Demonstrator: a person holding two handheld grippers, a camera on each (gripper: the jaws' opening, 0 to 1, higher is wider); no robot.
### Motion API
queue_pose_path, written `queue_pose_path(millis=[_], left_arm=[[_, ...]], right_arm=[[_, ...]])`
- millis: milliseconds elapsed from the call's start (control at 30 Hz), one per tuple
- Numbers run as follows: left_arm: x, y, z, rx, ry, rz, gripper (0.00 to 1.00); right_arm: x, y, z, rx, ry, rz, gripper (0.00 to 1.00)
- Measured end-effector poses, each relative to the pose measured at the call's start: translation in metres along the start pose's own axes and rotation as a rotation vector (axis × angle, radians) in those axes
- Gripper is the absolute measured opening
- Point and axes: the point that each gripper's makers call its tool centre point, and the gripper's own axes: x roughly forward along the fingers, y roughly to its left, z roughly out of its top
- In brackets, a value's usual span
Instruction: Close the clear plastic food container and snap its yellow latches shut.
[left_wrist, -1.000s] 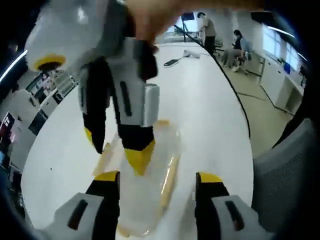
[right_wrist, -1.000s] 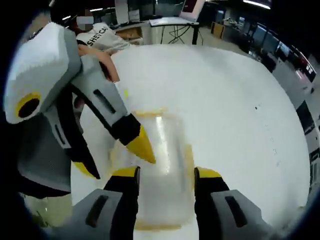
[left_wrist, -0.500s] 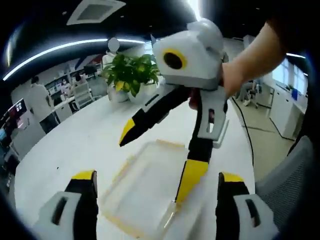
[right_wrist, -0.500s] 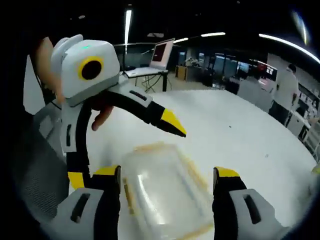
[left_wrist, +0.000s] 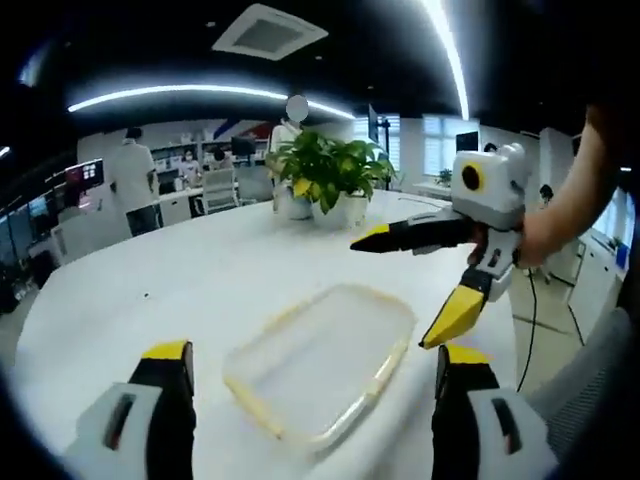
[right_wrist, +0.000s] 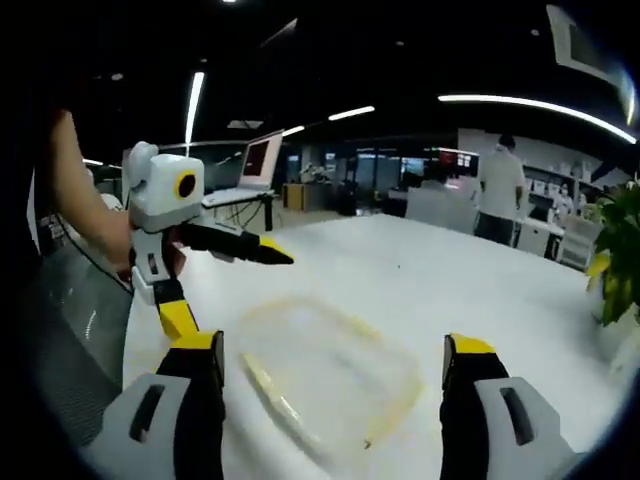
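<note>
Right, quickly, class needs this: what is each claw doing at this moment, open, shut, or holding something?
Left claw: open, holding nothing, above the clear food container.
Right claw: open, holding nothing, clear of the container.

Table (left_wrist: 180, 290): large, white, rounded top, glossy surface
- Clear plastic food container (left_wrist: 322, 358): rectangular with rounded corners, yellow trim along its edges, lying flat on the near part of the table; also seen in the right gripper view (right_wrist: 330, 375)
- Potted plants (left_wrist: 325, 180): leafy green, in white pots, standing at the far end of the table, well apart from the container
</note>
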Motion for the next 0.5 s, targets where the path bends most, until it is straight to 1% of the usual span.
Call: queue_pose_path(millis=[33,67,100,133,167,200,233,267,300,333,367,400,433,467,500], left_arm=[[0.000,0.000,0.000,-0.003,-0.005,0.000,0.99],[-0.001,0.000,-0.001,-0.008,-0.023,0.007,0.98],[-0.001,0.000,-0.003,-0.010,-0.026,0.013,0.97],[-0.002,0.001,-0.005,-0.004,-0.040,0.029,0.96],[-0.004,0.007,-0.001,0.046,-0.077,0.065,0.91],[-0.006,0.007,0.000,0.086,-0.116,0.081,0.89],[-0.006,0.002,-0.006,0.050,-0.109,0.062,0.89],[-0.004,0.002,-0.011,0.023,-0.108,0.061,0.91],[-0.002,0.001,-0.022,-0.022,-0.090,0.066,0.91],[-0.001,0.001,-0.031,-0.034,-0.068,0.071,0.90],[0.001,0.001,-0.038,-0.042,-0.060,0.081,0.90],[0.001,0.001,-0.042,-0.053,-0.060,0.085,0.89],[0.001,0.001,-0.048,-0.060,-0.049,0.100,0.89],[0.002,0.001,-0.051,-0.060,-0.044,0.108,0.87],[0.003,-0.002,-0.056,-0.098,-0.036,0.103,0.86]], right_arm=[[-0.001,-0.001,-0.003,0.006,0.000,-0.004,0.88],[-0.002,-0.003,-0.008,0.009,0.002,-0.018,0.87],[-0.004,-0.004,-0.009,0.019,-0.010,-0.023,0.87],[-0.004,-0.004,-0.006,0.020,-0.055,-0.030,0.89],[-0.005,-0.005,-0.008,-0.001,-0.048,-0.042,0.91],[-0.006,-0.006,-0.011,-0.021,-0.044,-0.052,0.92],[-0.006,-0.004,-0.014,-0.019,-0.040,-0.048,0.91],[-0.007,-0.003,-0.017,-0.014,-0.040,-0.047,0.90],[-0.007,-0.002,-0.020,-0.014,-0.040,-0.050,0.90],[-0.007,-0.002,-0.025,-0.008,-0.038,-0.057,0.89],[-0.008,-0.003,-0.032,0.000,-0.032,-0.069,0.87],[-0.010,-0.005,-0.037,0.002,-0.020,-0.083,0.86],[-0.012,-0.008,-0.041,0.002,-0.012,-0.110,0.84],[-0.012,-0.009,-0.043,0.012,-0.025,-0.111,0.83],[-0.010,-0.009,-0.049,0.015,-0.019,-0.107,0.83]])
